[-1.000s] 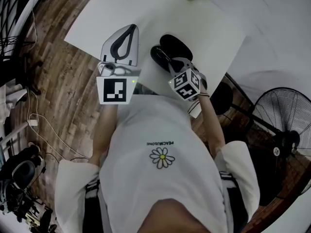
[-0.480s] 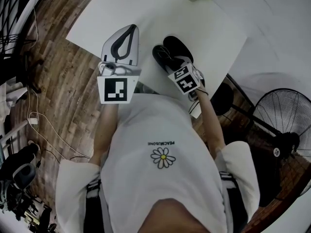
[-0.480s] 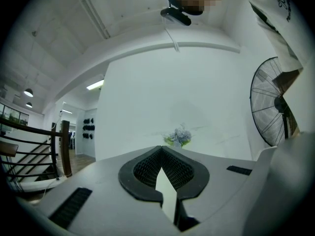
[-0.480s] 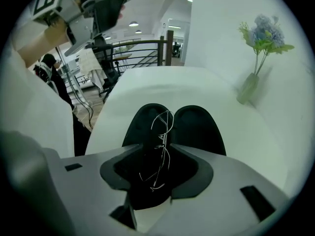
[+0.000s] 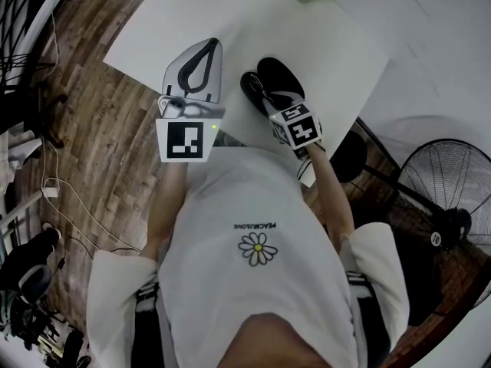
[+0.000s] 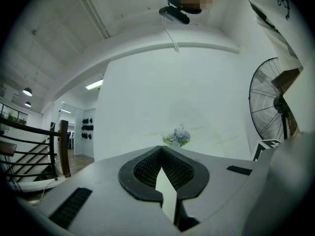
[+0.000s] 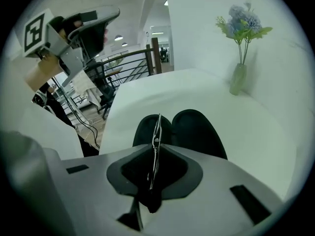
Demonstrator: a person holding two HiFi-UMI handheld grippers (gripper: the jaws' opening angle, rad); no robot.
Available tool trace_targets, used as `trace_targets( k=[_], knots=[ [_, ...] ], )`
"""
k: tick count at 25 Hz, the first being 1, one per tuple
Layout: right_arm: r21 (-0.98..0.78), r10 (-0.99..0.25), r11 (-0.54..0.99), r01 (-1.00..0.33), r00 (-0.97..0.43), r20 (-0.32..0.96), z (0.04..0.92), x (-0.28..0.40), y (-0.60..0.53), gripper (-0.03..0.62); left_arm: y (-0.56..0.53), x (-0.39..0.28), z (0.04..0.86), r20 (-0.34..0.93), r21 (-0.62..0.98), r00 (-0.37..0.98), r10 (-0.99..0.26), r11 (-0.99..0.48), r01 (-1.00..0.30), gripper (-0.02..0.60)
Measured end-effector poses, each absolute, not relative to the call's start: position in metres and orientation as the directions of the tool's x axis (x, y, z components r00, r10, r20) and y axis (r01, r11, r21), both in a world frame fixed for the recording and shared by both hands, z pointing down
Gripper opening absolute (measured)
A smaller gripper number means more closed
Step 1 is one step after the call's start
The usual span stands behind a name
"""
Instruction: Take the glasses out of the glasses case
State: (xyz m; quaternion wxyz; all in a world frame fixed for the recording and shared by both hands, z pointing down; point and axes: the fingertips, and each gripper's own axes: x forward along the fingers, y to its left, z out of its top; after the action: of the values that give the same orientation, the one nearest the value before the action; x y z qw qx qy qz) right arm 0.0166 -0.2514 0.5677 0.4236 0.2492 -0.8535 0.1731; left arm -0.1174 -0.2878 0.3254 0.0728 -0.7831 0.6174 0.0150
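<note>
Left gripper (image 5: 210,44) (image 6: 161,148): I see it held roughly level over the near left part of the desk (image 5: 307,29), pointing away from the body. The forearm runs straight back behind its marker cube.
Left fingers: pressed together at the tips, with nothing between them.
Right gripper (image 5: 272,103) (image 7: 153,156): tipped steeply down over the glasses case (image 5: 278,73) (image 7: 197,127), with the forearm coming in from the desk's near right side.
Right fingers: closing, pinching the thin frame of the glasses (image 7: 156,129).
Glasses: edge-on between the right fingers, over the case's nearer half. I cannot tell whether they touch the case.
Glasses case: black, lying open on the white desk with its two oval halves side by side.
</note>
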Motion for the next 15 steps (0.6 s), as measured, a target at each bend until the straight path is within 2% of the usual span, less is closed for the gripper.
trace_targets(
  k=[7,15],
  knots=[
    [-0.043,-0.345,0.805,-0.592,-0.526,0.778,0.550,0.014,-0.260,0.041,-0.290,-0.119,0.323,-0.117,-0.103,0.234,-0.965,-0.223,-0.969,0.017],
    [0.061,-0.557,0.723,-0.689,-0.528,0.640,0.491,0.026,-0.297,0.038,-0.290,-0.114,0.320,-0.123,-0.113,0.252,-0.960,-0.238,-0.965,0.017]
  ],
)
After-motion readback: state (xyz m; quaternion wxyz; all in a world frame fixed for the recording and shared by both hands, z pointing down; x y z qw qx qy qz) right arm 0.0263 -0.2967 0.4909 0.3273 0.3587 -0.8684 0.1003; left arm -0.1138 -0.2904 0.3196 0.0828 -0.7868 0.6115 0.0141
